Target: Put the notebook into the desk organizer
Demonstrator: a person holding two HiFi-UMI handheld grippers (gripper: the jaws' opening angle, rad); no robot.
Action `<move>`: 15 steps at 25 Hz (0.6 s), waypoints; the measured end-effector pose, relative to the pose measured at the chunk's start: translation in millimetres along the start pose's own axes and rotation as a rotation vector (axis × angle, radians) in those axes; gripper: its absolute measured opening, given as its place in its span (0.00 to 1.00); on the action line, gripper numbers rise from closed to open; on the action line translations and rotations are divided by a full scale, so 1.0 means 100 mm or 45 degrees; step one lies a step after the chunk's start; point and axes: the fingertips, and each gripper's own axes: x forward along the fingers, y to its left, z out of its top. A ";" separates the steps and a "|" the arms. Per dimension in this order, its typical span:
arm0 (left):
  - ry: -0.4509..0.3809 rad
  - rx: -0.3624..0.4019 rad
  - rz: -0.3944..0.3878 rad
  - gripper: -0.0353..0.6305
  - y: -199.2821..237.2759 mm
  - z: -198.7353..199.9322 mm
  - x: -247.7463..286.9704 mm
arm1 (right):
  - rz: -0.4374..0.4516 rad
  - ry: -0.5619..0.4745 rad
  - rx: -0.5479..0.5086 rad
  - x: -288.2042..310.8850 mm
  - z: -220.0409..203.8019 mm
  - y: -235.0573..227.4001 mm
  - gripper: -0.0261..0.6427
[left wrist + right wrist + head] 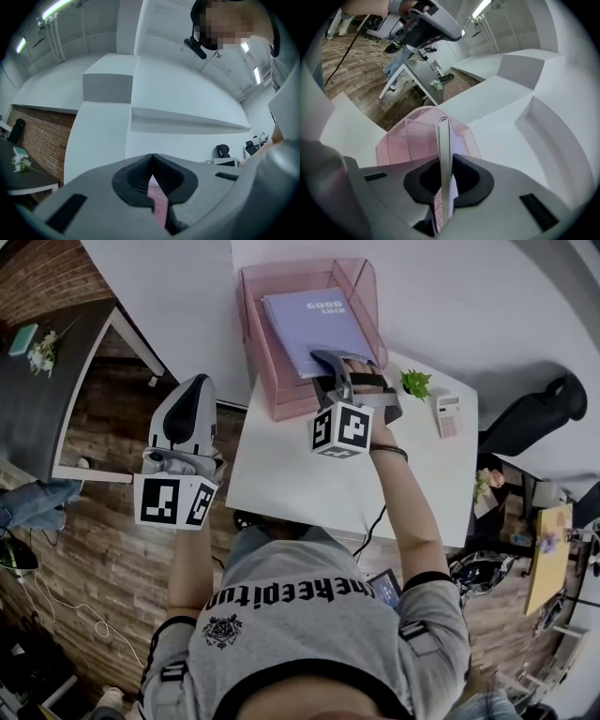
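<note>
The white table point(281, 474) takes up most of the space in front of the person, with wood flooring showing past its left edge; at its far left corner stands the pink mesh desk organizer point(272, 381), its walls rising around an open top tray; the lilac notebook point(314, 324) lies flat in that tray with its printed cover up, though whether it rests on the mesh or is held just above it I cannot tell.

The right gripper point(325, 356) reaches out over the table to the near edge of the notebook; seen along its own jaws, the right gripper point(445, 180) has both dark pads clamped on the notebook point(444, 140), which stands edge-on between them, with the organizer point(408, 136) just beyond.

The left gripper point(195, 385) hangs off the left side of the table over the floor, well apart from the organizer; in its own view, the left gripper point(151, 161) has its jaw tips pressed together with nothing gripped, and it faces a white wall.

To the right of the organizer sits a small green plant point(415, 383); near it lies a pale calculator point(448, 415).
</note>
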 end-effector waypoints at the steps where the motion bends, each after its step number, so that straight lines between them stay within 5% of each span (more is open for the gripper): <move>1: 0.001 0.001 0.002 0.06 0.01 0.00 0.00 | 0.007 0.004 0.000 0.04 0.01 -0.02 0.09; 15: 0.019 -0.012 0.004 0.06 0.19 -0.05 0.00 | 0.216 0.061 0.137 0.42 -0.01 -0.07 0.12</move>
